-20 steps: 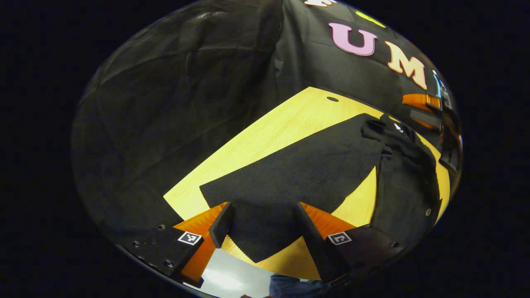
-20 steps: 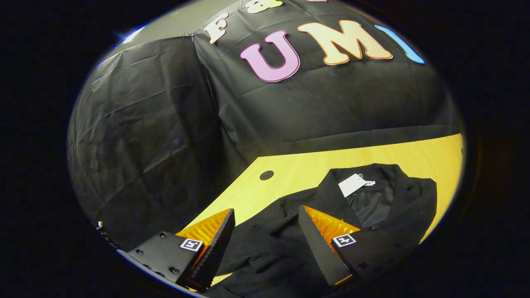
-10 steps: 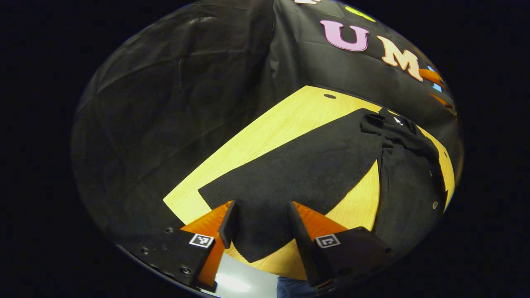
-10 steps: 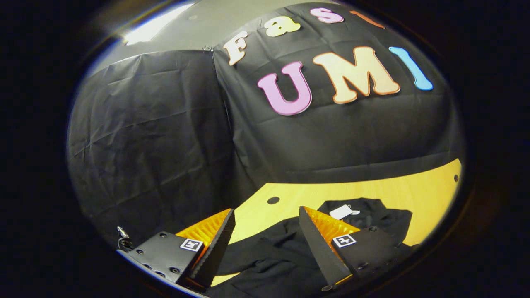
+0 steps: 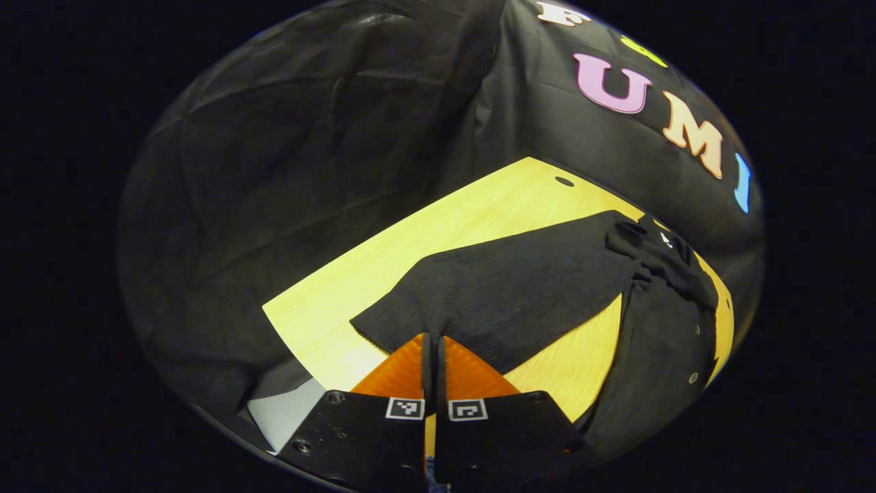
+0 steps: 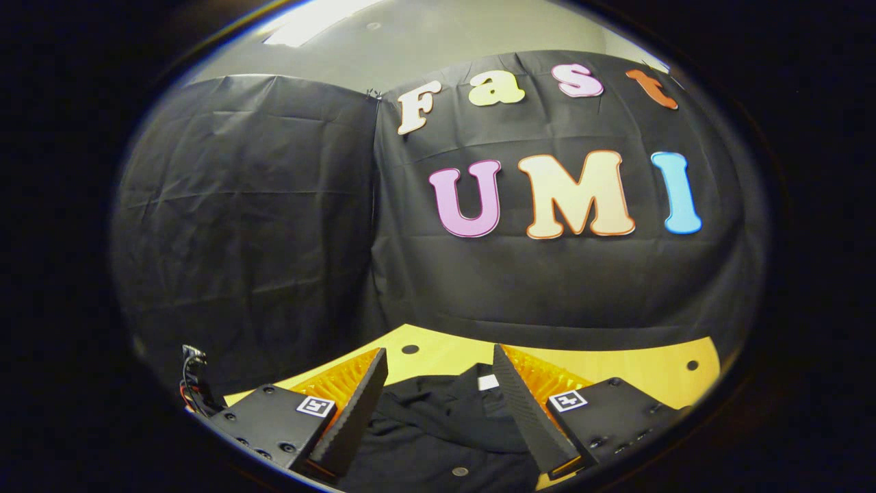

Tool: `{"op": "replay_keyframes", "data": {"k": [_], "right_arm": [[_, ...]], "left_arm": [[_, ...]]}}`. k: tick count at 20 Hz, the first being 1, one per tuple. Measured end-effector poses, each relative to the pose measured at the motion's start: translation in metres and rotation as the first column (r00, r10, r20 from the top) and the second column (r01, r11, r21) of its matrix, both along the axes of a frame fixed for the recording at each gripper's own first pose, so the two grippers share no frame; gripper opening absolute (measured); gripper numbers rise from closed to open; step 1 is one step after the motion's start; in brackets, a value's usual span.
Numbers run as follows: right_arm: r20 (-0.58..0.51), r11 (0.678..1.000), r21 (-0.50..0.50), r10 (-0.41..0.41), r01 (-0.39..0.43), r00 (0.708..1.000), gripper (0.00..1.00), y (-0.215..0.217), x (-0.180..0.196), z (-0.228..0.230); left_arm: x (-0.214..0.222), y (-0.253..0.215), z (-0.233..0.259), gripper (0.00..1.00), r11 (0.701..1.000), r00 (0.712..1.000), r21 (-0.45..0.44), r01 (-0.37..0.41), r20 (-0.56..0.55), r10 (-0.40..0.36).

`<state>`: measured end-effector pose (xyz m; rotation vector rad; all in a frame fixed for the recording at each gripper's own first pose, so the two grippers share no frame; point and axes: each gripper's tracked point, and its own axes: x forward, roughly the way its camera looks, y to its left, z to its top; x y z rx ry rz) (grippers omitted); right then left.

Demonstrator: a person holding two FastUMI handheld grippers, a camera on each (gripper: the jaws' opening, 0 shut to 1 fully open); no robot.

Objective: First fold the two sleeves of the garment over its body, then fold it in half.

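The left gripper [image 5: 432, 342] is being held pinched on the sleeve [image 5: 506, 294] cuff; the sleeve's long axis is running far-right toward the body [image 5: 667, 329], so the left gripper is nearer. The black garment [image 6: 438, 424], knit-textured and buttoned, is lying limp on the yellow wooden table [image 5: 383, 253]. The right gripper [image 6: 438, 411] is hovering wide above the collar.

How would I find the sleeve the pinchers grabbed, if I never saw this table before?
Find the yellow wooden table with the black garment on it. One sleeve stretches flat sideways toward the near corner. Its cuff end is the bit pinched in the left gripper, unlike the buttoned body.
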<state>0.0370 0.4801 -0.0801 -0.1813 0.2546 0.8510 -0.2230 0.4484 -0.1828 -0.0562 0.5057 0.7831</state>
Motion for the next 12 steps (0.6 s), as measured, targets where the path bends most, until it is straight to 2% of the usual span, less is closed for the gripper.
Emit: {"op": "replay_keyframes", "data": {"k": [1,2,5,6,7,12], "right_arm": [[0.007,1.0,-0.001,-0.019,0.019,1.0,0.97,-0.012,-0.005,0.001],[0.008,0.999,-0.004,-0.043,0.043,0.999,0.94,-0.026,-0.007,0.001],[-0.005,0.992,-0.013,-0.122,0.122,0.993,0.94,-0.069,-0.016,-0.002],[-0.015,0.989,-0.018,-0.149,0.148,0.989,0.94,-0.085,-0.018,-0.004],[-0.026,0.985,-0.03,-0.172,0.172,0.985,1.0,-0.098,-0.021,-0.009],[-0.064,0.971,-0.03,-0.24,0.238,0.969,0.93,-0.142,-0.03,-0.014]], "left_arm": [[0.001,0.001,-0.001,0.0,1.0,1.0,0.012,-0.004,-0.016,0.004],[0.001,0.0,-0.001,0.0,1.0,0.999,0.029,-0.003,-0.034,0.004],[0.011,-0.004,0.001,0.0,0.999,0.998,0.03,0.017,-0.06,-0.015],[0.017,-0.008,0.001,0.0,1.0,0.998,0.012,0.027,-0.053,-0.026],[0.023,-0.013,0.005,0.0,1.0,0.999,-0.001,0.03,-0.036,-0.03],[0.059,-0.036,0.046,0.0,0.993,0.993,0.031,0.112,0.045,-0.114]]}}
